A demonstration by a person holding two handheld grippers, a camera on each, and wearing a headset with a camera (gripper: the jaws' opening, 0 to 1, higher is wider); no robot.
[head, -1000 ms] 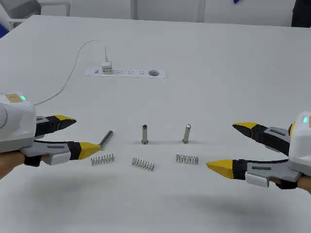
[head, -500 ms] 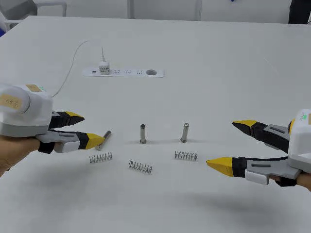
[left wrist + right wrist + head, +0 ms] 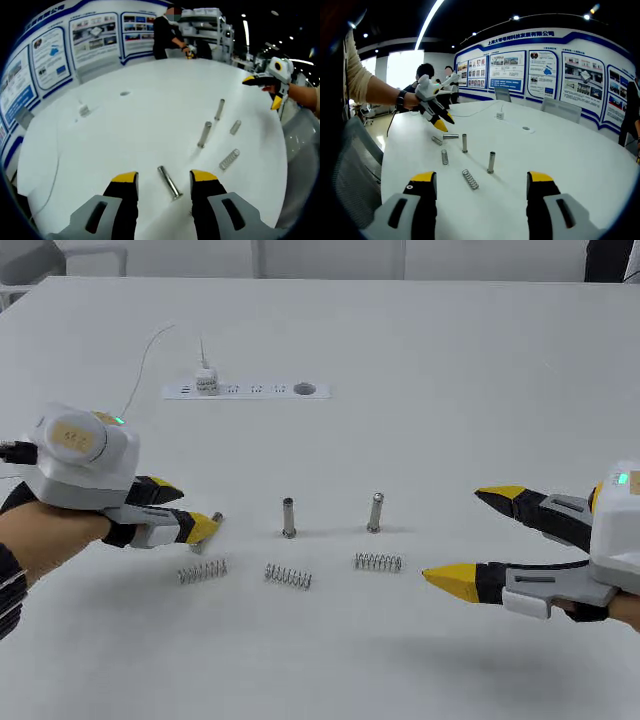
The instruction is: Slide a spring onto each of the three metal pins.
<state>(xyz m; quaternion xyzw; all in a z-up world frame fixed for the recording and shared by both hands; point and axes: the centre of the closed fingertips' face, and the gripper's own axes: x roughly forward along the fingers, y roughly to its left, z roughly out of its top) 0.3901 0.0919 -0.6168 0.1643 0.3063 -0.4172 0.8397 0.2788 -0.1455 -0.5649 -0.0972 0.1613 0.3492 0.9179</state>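
Springs (image 3: 288, 576): three, loose on worktop (image 3: 450, 420), none fitted. Upright pins (image 3: 288, 517): two. Fallen pin (image 3: 170, 185): between jaws of released left claw (image 3: 164, 176). Right claw (image 3: 455, 535): released, clear. Next, likely: pinch and stand fallen pin.

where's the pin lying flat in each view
Head view: lying pin, left of centre, at the left gripper's lower tip.
Left gripper view: bottom centre, between the jaws.
Right gripper view: left of centre, under the left gripper's yellow tip.
Shared landmark: the middle upright pin beside it.
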